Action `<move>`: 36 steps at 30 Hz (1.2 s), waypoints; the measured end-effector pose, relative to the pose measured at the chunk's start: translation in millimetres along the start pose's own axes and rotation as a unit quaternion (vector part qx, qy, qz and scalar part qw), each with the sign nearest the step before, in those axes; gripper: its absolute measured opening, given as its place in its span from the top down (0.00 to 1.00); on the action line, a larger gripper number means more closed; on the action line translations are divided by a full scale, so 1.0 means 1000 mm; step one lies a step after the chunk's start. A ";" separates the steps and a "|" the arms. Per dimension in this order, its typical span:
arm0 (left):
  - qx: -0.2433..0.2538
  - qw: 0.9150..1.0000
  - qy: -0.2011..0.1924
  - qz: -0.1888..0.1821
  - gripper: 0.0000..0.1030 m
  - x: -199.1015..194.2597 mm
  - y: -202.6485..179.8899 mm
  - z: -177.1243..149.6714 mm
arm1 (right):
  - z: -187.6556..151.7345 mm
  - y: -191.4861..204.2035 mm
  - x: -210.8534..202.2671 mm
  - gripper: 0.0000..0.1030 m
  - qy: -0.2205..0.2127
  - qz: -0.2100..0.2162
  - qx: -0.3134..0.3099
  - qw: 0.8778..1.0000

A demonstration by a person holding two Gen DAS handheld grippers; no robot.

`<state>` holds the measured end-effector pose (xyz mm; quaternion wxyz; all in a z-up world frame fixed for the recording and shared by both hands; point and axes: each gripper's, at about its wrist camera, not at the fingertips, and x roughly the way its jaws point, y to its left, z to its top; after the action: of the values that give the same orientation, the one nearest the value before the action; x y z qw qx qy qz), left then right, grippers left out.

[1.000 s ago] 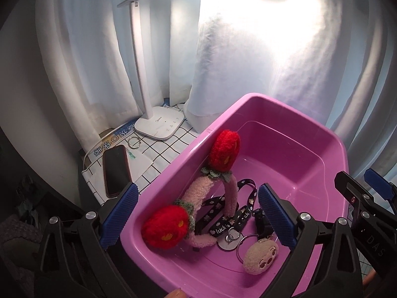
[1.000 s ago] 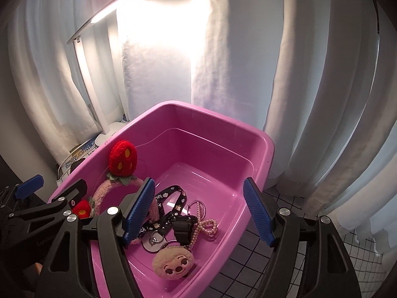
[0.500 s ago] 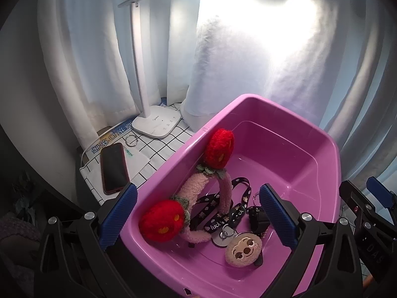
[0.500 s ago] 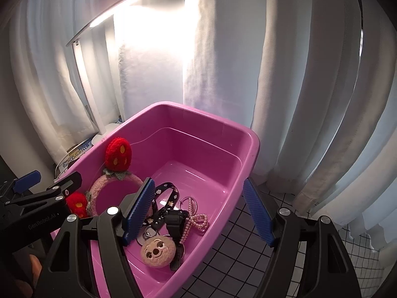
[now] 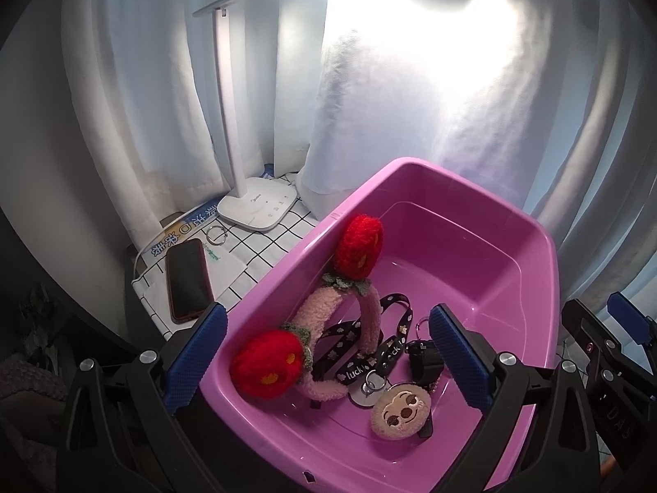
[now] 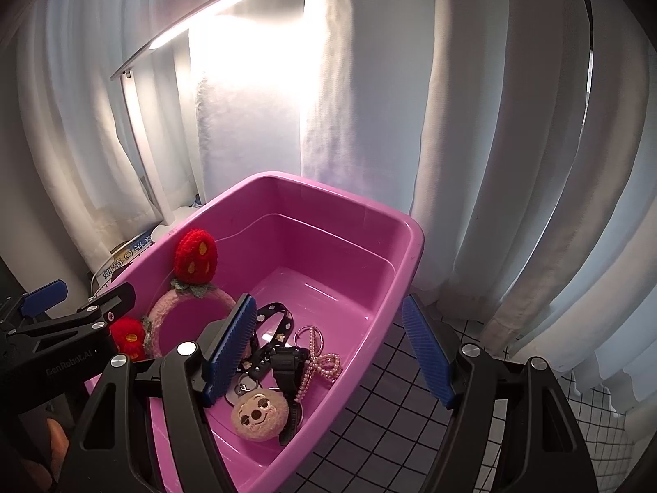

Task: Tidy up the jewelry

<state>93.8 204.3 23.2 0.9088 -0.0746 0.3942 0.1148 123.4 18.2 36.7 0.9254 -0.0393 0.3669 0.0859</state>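
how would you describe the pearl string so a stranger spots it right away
Look in the pink tub, at the pile of accessories at its near end. The pearl string lies on the tub floor right of the black lanyard and above the round plush face. It alone is a looped strand of small pale beads.

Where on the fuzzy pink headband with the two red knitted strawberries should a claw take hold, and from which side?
Probably the bare arc of the fuzzy pink headband with two red knitted strawberries, between the berries. That band is narrow enough for open jaws, while the berries are bulky and soft. Come down from above: it leans against the wall of the pink plastic tub, and the black printed lanyard lies beside its lower end.
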 end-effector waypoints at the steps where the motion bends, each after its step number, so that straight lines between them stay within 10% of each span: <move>1: 0.000 1.000 0.000 -0.001 0.06 0.000 0.000 0.000 | 0.000 0.000 -0.001 0.32 -0.001 0.000 0.000 1.000; 36: 0.002 1.000 -0.003 0.002 0.06 -0.005 0.004 0.002 | -0.001 0.000 -0.004 0.32 -0.005 0.002 -0.003 1.000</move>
<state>90.6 207.9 28.6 0.9099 -0.0719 0.3917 0.1164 119.4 17.8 38.4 0.9270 -0.0415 0.3619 0.0888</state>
